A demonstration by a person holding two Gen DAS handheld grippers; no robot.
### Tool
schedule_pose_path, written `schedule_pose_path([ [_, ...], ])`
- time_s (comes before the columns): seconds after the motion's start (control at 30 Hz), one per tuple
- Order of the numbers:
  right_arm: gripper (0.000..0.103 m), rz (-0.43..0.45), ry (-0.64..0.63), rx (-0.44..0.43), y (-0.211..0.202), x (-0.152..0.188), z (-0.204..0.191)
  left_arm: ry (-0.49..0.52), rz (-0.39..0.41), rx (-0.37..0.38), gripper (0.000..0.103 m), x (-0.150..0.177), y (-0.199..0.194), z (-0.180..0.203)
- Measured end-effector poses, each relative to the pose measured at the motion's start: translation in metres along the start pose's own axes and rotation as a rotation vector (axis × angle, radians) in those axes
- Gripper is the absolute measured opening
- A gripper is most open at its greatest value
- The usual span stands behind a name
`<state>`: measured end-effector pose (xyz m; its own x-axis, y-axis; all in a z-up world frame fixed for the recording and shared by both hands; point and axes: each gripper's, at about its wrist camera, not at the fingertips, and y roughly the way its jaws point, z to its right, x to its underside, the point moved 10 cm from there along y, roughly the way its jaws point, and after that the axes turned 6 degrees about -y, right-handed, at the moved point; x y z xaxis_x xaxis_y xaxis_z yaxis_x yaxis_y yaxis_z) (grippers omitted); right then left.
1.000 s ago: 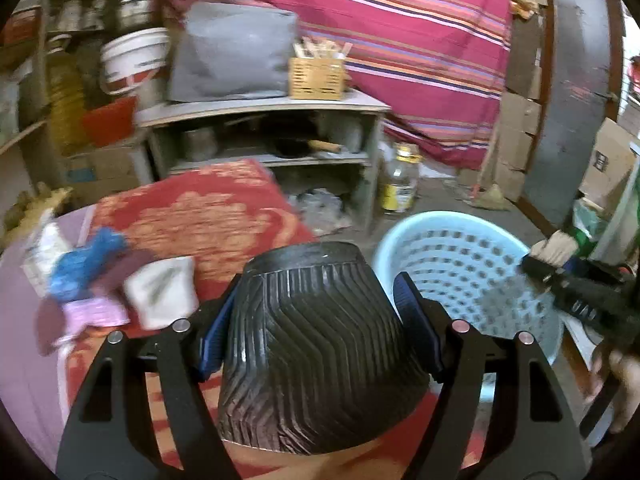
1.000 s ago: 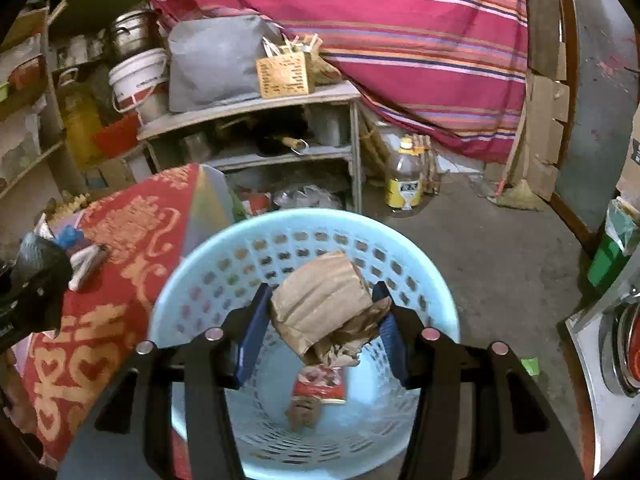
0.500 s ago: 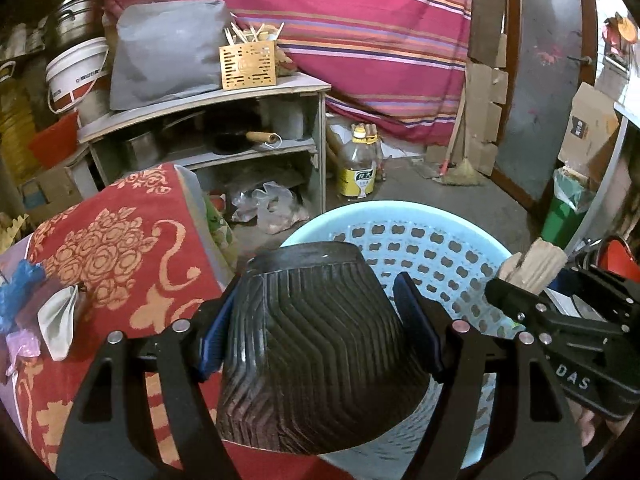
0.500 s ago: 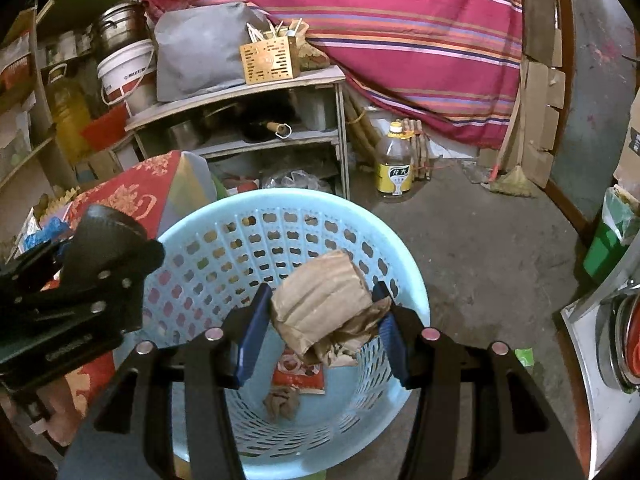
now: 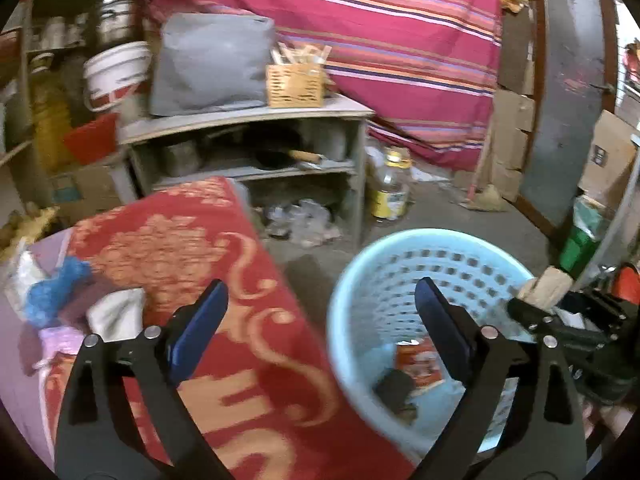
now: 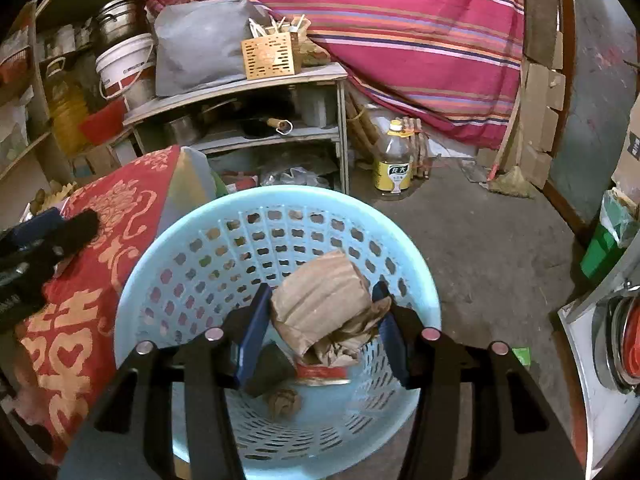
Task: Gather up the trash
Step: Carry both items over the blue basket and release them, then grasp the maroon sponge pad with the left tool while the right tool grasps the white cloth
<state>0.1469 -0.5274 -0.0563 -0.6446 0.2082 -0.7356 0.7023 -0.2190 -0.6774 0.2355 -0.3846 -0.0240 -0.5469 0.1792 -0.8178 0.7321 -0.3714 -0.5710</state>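
2 grippers are seen at a blue basket (image 6: 276, 208) beside the red-clothed surface (image 5: 224, 344). The left gripper (image 5: 320, 320) has just had its jaws opened wide, with nothing between them. The right gripper (image 6: 320, 332) is clamped on crumpled brown paper (image 6: 324, 304) above the basket; releasing it is judged the next move. More scraps (image 5: 72, 308) on the surface are shown only by the left view, while the basket's whole rim is shown only by the right.

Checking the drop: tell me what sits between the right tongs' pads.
Crumpled brown cardboard sits clamped between the right tongs, above the blue basket; the right wrist view shows it.
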Motion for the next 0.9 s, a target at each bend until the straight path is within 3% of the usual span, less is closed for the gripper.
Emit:
schedule_pose_path([
  [0.13, 0.056, 0.001, -0.004, 0.013, 0.001, -0.004, -0.009, -0.031, 0.016, -0.066, 0.095, -0.001, -0.015, -0.044],
  [0.2, 0.082, 0.007, -0.005, 0.053, -0.002, -0.007, -0.010, -0.052, 0.017, -0.089, 0.096, 0.000, -0.021, -0.065],
  [0.47, 0.086, 0.050, 0.016, 0.050, -0.020, -0.025, -0.042, -0.156, 0.023, -0.211, 0.097, 0.011, -0.055, -0.177],
  [0.7, 0.086, 0.062, -0.067, -0.002, -0.012, -0.038, -0.126, -0.224, 0.018, -0.347, 0.097, 0.029, -0.083, -0.277],
  [0.9, 0.086, 0.046, -0.137, -0.046, 0.004, -0.040, -0.192, -0.299, -0.049, -0.379, 0.097, 0.054, -0.079, -0.335],
])
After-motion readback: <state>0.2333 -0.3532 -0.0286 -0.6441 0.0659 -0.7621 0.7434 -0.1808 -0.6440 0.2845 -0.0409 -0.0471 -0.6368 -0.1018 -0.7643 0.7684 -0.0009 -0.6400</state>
